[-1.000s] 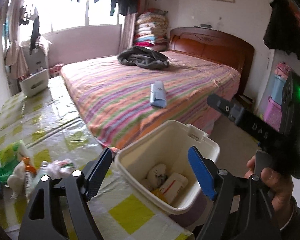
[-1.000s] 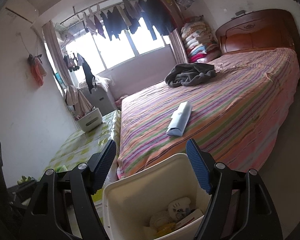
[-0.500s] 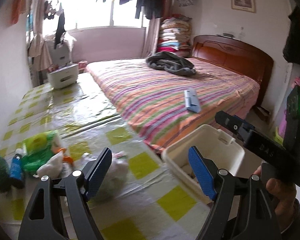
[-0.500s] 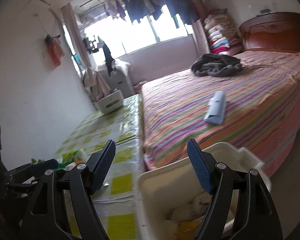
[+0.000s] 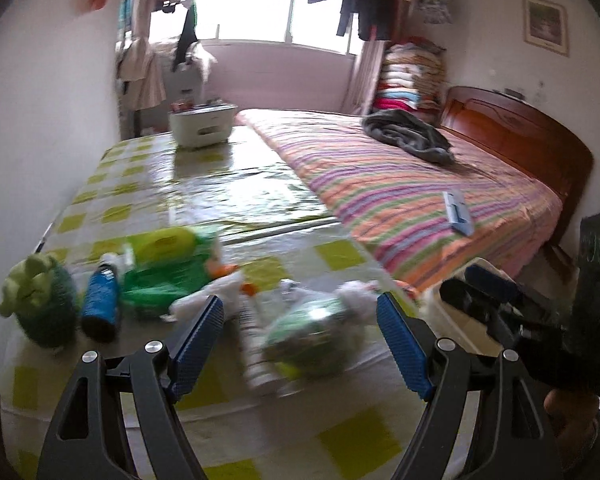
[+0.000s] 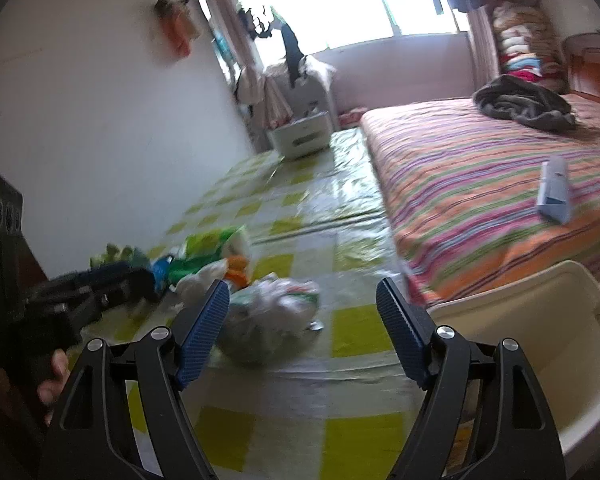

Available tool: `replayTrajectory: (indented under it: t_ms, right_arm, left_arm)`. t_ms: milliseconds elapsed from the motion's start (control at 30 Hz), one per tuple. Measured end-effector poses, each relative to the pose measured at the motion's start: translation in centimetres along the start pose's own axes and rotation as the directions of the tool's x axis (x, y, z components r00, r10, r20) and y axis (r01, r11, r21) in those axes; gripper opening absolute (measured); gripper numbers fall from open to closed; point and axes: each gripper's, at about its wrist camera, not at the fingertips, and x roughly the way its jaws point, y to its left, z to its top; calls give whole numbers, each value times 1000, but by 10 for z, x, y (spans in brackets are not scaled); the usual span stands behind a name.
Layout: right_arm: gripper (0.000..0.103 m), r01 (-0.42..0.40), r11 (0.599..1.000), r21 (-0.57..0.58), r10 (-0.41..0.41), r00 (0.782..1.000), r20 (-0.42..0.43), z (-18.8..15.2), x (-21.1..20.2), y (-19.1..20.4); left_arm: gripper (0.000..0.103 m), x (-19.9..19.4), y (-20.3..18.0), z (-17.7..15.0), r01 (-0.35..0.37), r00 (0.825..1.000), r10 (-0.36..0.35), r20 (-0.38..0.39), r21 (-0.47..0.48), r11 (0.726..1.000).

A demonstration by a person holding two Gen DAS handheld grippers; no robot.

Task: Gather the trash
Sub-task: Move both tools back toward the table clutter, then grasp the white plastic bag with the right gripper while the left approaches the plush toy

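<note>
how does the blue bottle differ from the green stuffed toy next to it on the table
The blue bottle is smooth, slim and hard-looking; the green stuffed toy is fuzzy, rounder and bulkier. The bottle leans with its dark end toward the camera; the toy sits in a squat heap. Both rest near the table's left edge, untouched.

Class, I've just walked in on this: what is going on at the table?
A person holds a gripper in each hand, clearing trash. The left gripper and right gripper are both open and empty, aimed at a crumpled plastic bag on the checked table. More litter lies to the left. A white bin waits at the table's right edge.
</note>
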Motion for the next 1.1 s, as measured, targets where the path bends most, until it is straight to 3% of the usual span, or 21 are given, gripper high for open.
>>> replayTrajectory:
  t_ms: [233,400,600,767,800,833,900,967,1033,1100]
  right_arm:
    - [79,-47,999,25,50,992,-116,-9,36,17]
    - [80,-4,998,59,13,988,-151,-9,55,16]
    - [80,33,979,201,7,981,-195,-11,78,-1]
    - [79,13,948,318,53,978,-199,-12,92,-13]
    - [76,5,940,341,67,978,-198,-12,93,-16]
    - [64,-7,932,363,83,978,-194,-13,95,-18]
    - [59,-39,917,397,117,978,-174,-12,95,-21]
    - [54,-34,918,394,101,984,-149,-10,90,-21]
    - [39,-58,914,402,115,987,-117,-8,85,-22]
    - [39,-100,902,420,150,985,-89,-6,80,-23]
  left_arm:
    - [76,-9,49,-9,-74,997,73,-8,-79,994]
    - [76,-18,73,-16,-102,995,102,-13,-115,988]
    - [76,-30,93,-23,-132,991,132,-9,-130,983]
    - [76,-39,109,-26,-160,987,161,-3,-139,977]
    - [76,-40,113,-27,-166,986,168,-1,-144,975]
    - [76,-42,117,-27,-171,985,173,0,-153,973]
    - [76,-44,125,-28,-179,983,181,-3,-172,969]
    - [76,-45,132,-29,-186,982,189,-7,-193,963]
    - [76,-46,137,-30,-190,981,192,-10,-216,958]
    - [76,-47,142,-30,-188,982,190,-13,-231,955]
